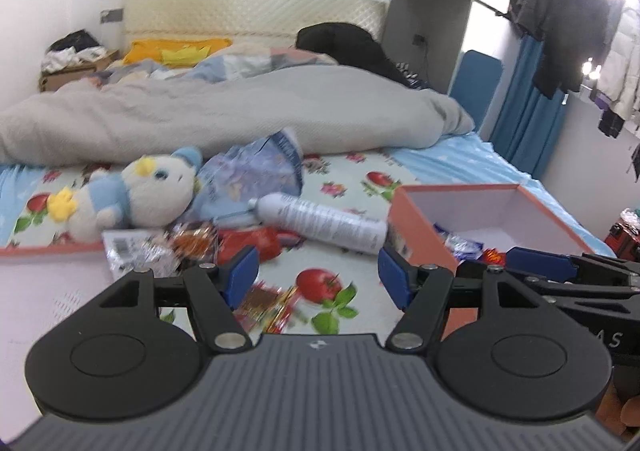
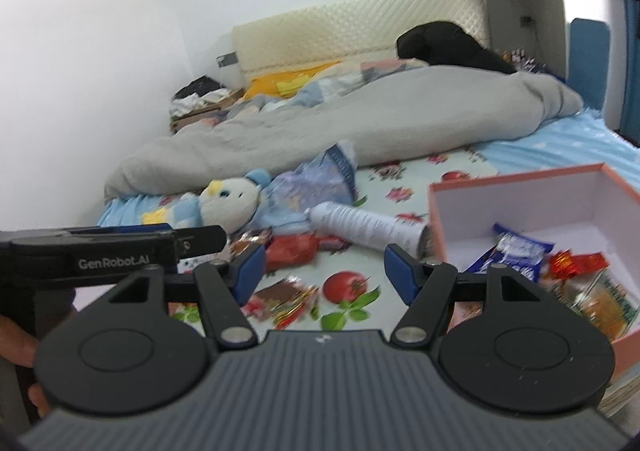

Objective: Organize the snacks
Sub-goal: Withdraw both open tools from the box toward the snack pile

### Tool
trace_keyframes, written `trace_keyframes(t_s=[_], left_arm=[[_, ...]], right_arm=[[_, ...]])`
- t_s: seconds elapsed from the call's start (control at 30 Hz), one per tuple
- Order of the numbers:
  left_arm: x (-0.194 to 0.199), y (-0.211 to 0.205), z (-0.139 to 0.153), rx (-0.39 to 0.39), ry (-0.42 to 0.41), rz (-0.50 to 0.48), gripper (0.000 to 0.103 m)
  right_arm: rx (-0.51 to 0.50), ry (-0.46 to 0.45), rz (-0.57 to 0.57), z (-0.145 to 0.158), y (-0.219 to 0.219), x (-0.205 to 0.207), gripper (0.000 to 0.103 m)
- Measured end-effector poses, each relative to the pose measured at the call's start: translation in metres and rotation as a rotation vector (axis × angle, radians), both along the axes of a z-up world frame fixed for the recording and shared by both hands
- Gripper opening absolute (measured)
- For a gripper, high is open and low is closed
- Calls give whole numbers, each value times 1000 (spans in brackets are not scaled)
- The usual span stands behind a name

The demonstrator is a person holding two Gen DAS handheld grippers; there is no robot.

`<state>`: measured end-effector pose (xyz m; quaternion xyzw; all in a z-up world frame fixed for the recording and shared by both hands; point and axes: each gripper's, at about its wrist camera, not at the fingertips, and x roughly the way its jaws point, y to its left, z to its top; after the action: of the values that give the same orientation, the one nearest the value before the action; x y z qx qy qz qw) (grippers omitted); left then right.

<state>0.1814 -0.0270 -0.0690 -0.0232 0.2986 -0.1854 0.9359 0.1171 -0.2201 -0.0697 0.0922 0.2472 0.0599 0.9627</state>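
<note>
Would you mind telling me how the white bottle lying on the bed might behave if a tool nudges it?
The white bottle lies on its side and looks cylindrical, so it would probably roll. The soft bed sheet may slow it. Its smooth printed surface could be slippery between the pads, and its weight cannot be judged.

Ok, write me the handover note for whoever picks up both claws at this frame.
Left claw: open, empty, over the bedsheet.
Right claw: open, empty, just left of the box.
Done: a few snack packets already lie in the pink box.
Left: red packet, brown-and-gold packet and silvery packet are loose on the sheet.
Not snacks: plush toy, white bottle.
</note>
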Motion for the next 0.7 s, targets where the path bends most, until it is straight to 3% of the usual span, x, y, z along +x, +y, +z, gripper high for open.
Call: trace_keyframes(t_s=[0.47,0.7], left_arm=[[-20,42,-48,-23,72,142,71],[-5,59,-82,6,140,178,71]], right_arm=[[-16,62,97,-33,25,-3,68],[-35,138,123,-62,29,8,68]])
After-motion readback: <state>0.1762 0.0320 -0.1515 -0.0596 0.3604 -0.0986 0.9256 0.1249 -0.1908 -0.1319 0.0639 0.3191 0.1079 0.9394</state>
